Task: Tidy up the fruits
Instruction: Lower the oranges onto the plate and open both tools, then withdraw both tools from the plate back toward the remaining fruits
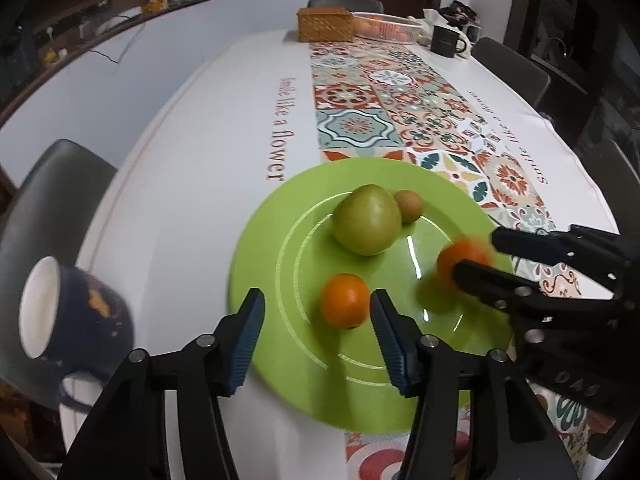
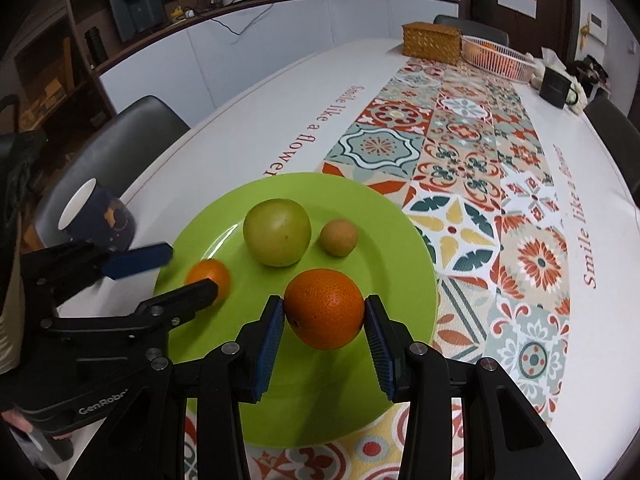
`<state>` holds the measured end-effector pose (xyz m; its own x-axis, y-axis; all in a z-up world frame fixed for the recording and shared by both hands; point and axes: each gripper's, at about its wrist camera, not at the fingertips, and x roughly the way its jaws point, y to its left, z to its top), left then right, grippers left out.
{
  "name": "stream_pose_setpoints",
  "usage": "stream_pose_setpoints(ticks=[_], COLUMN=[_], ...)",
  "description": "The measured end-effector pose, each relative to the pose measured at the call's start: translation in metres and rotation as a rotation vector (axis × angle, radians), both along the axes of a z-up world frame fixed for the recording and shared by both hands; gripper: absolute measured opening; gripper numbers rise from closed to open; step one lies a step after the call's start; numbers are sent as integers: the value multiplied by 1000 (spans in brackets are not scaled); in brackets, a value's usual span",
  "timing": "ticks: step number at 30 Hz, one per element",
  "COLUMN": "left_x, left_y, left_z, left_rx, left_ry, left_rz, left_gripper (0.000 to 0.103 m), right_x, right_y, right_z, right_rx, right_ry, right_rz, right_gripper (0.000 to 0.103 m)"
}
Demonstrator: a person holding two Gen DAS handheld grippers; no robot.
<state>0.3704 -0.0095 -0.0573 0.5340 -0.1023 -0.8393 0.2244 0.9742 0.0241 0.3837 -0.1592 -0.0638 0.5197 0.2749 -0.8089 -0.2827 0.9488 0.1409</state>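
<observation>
A green plate (image 1: 276, 240) (image 2: 400, 240) lies at the near end of the table. On it are a green apple (image 1: 367, 224) (image 2: 277, 232), a small brown fruit (image 1: 409, 206) (image 2: 339, 237) and a small orange (image 1: 345, 301) (image 2: 210, 276). My left gripper (image 1: 318, 332) (image 2: 176, 270) is open, its jaws standing either side of the small orange, not touching it. My right gripper (image 2: 324, 322) (image 1: 474, 252) is shut on a larger orange (image 2: 325, 308) (image 1: 460, 258) and holds it just above the plate's near right part.
A dark blue mug (image 1: 76, 316) (image 2: 100, 216) stands left of the plate. At the far end are a wicker box (image 1: 325, 24) (image 2: 432, 44), a fruit basket (image 1: 388, 26) (image 2: 496, 58) and a black mug (image 1: 446, 40) (image 2: 556, 84). Dark chairs (image 1: 48, 208) surround the table.
</observation>
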Motion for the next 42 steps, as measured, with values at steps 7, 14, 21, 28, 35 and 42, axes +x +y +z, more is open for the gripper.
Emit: stream_pose_setpoints(ticks=[7, 14, 21, 28, 35, 42], left_x=[-32, -76, -117, -160, -192, -220], left_y=[9, 9, 9, 11, 13, 13], left_z=[22, 55, 82, 94, 94, 88], left_rx=[0, -1, -16, -28, -29, 9], left_ry=[-66, -168, -243, -299, -319, -343], left_rz=[38, 50, 56, 53, 69, 72], left_gripper=[65, 74, 84, 89, 90, 92], right_x=[-23, -68, -115, -146, -177, -206], right_y=[-12, -15, -20, -27, -33, -37], right_z=[22, 53, 78, 84, 85, 81], right_rx=[11, 2, 25, 57, 45, -1], right_ry=[-68, -181, -262, -266, -293, -319], right_rz=[-39, -29, -35, -60, -94, -120], right_gripper=[51, 59, 66, 66, 66, 66])
